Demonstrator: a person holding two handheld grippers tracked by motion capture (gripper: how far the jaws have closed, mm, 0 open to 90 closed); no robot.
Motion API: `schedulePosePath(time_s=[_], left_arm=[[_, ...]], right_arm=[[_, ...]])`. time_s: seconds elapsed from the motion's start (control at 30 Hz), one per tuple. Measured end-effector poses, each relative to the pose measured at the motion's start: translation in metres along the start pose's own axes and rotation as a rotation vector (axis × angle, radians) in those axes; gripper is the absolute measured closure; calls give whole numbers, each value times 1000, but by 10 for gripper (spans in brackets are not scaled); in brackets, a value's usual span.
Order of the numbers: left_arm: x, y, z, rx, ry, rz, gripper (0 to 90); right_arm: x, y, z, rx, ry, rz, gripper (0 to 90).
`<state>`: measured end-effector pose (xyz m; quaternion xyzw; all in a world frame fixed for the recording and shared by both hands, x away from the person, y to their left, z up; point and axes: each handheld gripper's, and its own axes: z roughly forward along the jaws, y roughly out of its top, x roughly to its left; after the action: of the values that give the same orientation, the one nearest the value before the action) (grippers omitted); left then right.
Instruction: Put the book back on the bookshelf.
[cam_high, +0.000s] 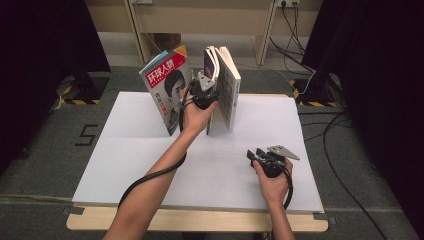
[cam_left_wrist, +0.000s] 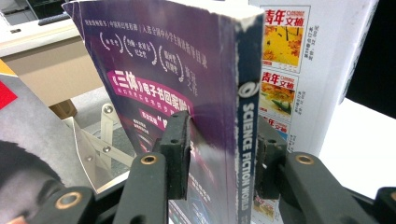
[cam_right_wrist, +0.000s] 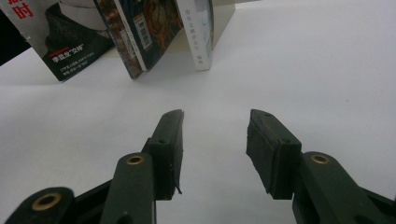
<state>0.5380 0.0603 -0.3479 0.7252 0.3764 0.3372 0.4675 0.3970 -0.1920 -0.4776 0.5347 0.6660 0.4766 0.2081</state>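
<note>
A purple paperback (cam_left_wrist: 177, 70) with "Science Fiction World" on its spine stands upright between a red-titled magazine (cam_high: 167, 90) on its left and a white-backed book (cam_high: 229, 90) on its right. My left gripper (cam_high: 205, 92) reaches up to the paperback (cam_high: 211, 62) from the near side. In the left gripper view, the left gripper (cam_left_wrist: 220, 140) has one pad on the front cover and the other against the back, shut on it. My right gripper (cam_high: 252, 156) rests low at the near right. In the right gripper view, the right gripper (cam_right_wrist: 215, 126) stands open with nothing between its jaws.
The books stand at the far middle of a white board (cam_high: 150, 165) on a wooden table (cam_high: 200, 220). A metal bookend (cam_left_wrist: 100, 144) shows behind the magazine (cam_left_wrist: 23, 154). Black curtains hang on both sides, and cables (cam_high: 345, 165) trail over the floor at the right.
</note>
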Motion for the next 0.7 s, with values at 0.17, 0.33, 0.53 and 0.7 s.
schedulePosePath(time_s=[0.17,0.33,0.53,0.7], left_arm=[[-1,-4,-2,-19,-8,-15,624],[1,-6,-6,-66,-29,-72,545],[1,-3,-15,-109,-62,-91,563],[1,-1,-21,-131,-72,-102,579]], right_arm=[[0,-1,1,5,3,3,563],[1,-1,1,4,4,5,563],[2,-1,1,9,4,-1,563],[2,-1,1,6,1,-2,563]])
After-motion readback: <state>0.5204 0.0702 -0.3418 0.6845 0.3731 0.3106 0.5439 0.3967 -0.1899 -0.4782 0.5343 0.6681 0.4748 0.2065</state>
